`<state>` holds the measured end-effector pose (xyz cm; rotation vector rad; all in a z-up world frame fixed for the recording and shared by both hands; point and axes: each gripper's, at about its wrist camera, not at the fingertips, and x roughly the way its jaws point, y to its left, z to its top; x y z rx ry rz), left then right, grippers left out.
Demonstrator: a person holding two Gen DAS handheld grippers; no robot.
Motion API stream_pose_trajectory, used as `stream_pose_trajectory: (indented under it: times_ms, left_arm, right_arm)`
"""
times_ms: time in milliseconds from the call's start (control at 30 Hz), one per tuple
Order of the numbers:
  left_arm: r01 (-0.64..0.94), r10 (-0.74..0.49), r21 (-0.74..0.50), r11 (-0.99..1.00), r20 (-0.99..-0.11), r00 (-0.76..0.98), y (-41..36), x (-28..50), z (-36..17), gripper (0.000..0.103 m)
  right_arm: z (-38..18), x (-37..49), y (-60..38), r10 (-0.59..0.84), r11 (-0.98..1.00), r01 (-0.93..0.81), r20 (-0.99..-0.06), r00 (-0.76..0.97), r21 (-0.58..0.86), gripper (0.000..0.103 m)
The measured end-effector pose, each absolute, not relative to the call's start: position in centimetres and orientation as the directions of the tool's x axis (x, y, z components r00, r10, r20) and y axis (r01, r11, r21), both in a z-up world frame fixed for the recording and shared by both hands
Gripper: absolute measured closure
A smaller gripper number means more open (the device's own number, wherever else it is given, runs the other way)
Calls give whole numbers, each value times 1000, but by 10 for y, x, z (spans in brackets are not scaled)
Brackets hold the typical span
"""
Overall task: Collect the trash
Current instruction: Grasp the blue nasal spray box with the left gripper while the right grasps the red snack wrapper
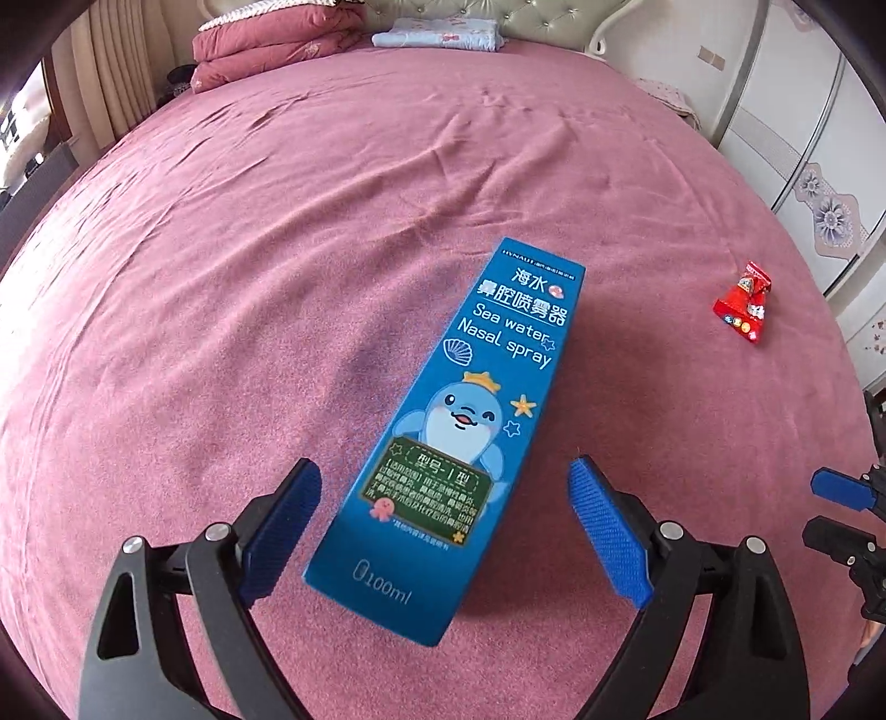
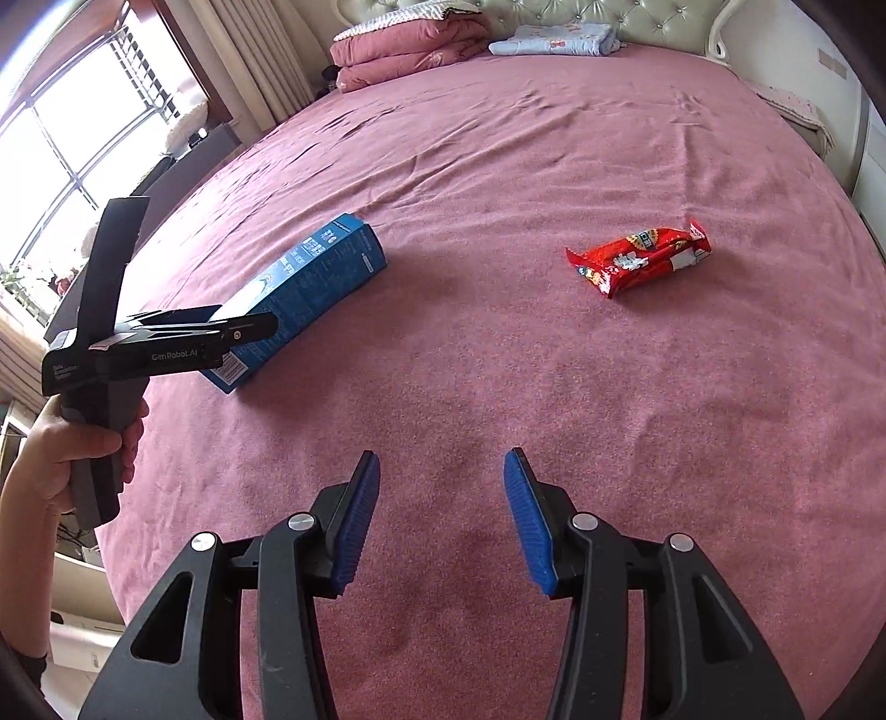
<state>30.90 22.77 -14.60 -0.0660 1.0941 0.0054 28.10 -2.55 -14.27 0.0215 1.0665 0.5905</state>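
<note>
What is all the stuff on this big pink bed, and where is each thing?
nasal spray box: one, blue with a cartoon dolphin, lying on the bed between the open left gripper's jaws, not gripped.
snack wrapper: one, red, lying alone on the bed ahead of the right gripper, to the right of the box.
bedspread: one, pink, covers the whole bed.
folded quilt: one, pink, at the head of the bed on the left.
folded blanket: one, light blue, by the headboard.
headboard: one, pale, tufted, far end.
window: one, bright, left side.
wardrobe: one, white, right side.
left gripper: one, black with blue pads, open.
right gripper: one, black with blue pads, open, empty.
hand: one, holding the left gripper's handle.
</note>
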Motion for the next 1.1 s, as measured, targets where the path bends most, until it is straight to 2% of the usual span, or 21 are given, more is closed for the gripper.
stream_pose_trajectory:
  times_ms: [233,400,467,567,700,1100]
  left_arm:
    - [-69,-72,-108,992,-915,398,229,325,-168,13]
    - [-65,-27,-56,996,-923,384,214,333,-170,29]
    - [-55,11,-11,998,-923,384,204,336,-169,45]
    - [-61,17,-8,998,-918,397,193,342,-167,55]
    - [-48,3,-20,999,-902,433,173,349,-165,55]
    - [-7,-164,-190,982,-865,475,109,380,-156,55]
  right_arm:
    - [-142,289,-41,457,855,-427,-816,353,294,56]
    - [-142,295,-54,459,861,-406,-811,363,306,54]
    - [-143,298,-59,463,862,-396,-809,362,317,53]
    - [-146,303,-67,466,864,-382,-808,362,327,53]
    - [-150,314,-80,456,873,-363,-809,369,327,53]
    - [-153,394,-106,418,906,-255,-815,401,339,53]
